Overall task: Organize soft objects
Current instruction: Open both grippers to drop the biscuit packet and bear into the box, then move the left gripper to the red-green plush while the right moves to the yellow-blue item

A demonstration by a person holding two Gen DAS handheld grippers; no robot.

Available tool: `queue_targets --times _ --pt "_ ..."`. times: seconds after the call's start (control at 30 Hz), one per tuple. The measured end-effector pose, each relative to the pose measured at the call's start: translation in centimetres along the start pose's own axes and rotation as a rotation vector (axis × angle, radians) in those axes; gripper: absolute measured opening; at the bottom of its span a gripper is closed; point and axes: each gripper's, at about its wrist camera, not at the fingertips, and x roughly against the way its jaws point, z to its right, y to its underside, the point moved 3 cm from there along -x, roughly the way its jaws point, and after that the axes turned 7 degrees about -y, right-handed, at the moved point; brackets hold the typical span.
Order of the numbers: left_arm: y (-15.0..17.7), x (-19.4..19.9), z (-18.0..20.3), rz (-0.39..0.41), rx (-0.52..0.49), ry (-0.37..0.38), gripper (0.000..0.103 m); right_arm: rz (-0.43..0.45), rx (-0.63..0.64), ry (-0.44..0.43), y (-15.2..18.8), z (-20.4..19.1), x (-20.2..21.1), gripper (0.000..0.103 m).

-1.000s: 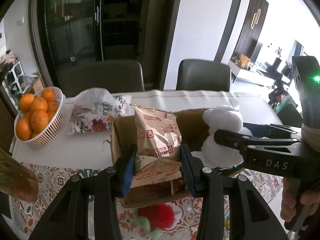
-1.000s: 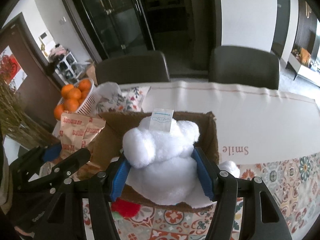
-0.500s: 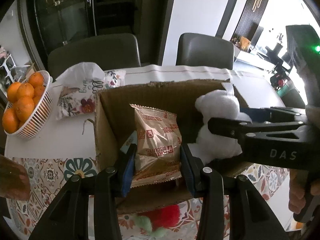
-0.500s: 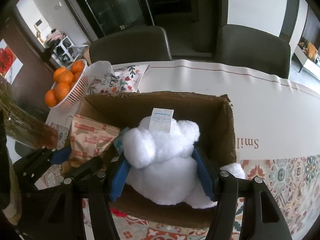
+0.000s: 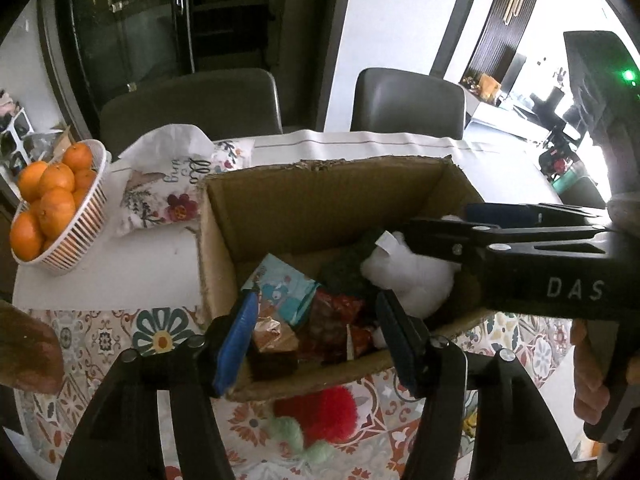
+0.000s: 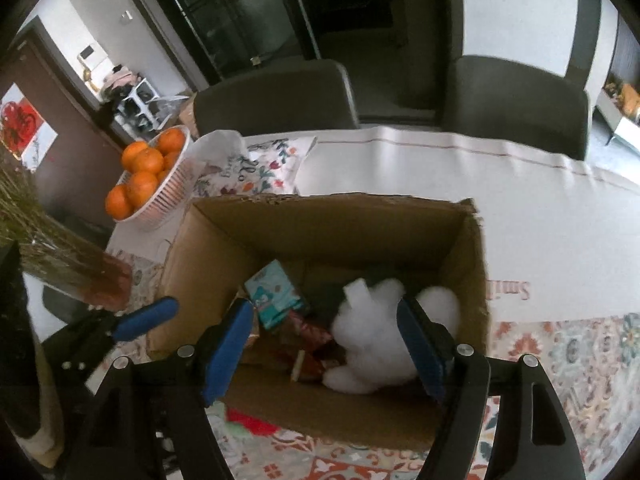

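Note:
An open cardboard box (image 5: 304, 208) (image 6: 320, 224) stands on the table. In it lie a white plush toy (image 5: 412, 280) (image 6: 376, 340), a teal packet (image 5: 288, 292) (image 6: 272, 296), a dark green soft thing (image 5: 348, 268) and red and brown snack packets (image 5: 336, 328). My left gripper (image 5: 316, 332) is open and empty over the box's near left part. My right gripper (image 6: 324, 348) is open over the box, the plush lying loose against its right finger. A red and green plush (image 5: 320, 416) lies on the table in front of the box.
A white basket of oranges (image 5: 52, 208) (image 6: 152, 176) stands at the far left. A floral pouch (image 5: 168, 188) (image 6: 256, 168) lies beside it. Two grey chairs (image 5: 192, 108) stand behind the table. A brown vase with dry stems (image 6: 80, 268) stands near left.
Both grippers opened over the box. The biscuit packet dropped from my left gripper and the white plush dropped from my right gripper into the box.

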Motion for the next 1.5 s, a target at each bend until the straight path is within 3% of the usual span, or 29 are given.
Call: queue_targets --times 0.17,0.73,1.5 --pt "0.7 1.5 -0.2 0.015 0.006 -0.015 0.061 0.042 0.020 0.077 0.9 -0.4 1.6 0.076" --pt "4.2 8.0 0.8 0.098 -0.016 -0.070 0.068 0.163 0.062 0.178 5.9 -2.4 8.3 0.076" --pt "13.3 10.7 1.7 0.211 0.003 -0.118 0.084 0.308 -0.112 0.267 17.1 -1.6 11.4 0.076"
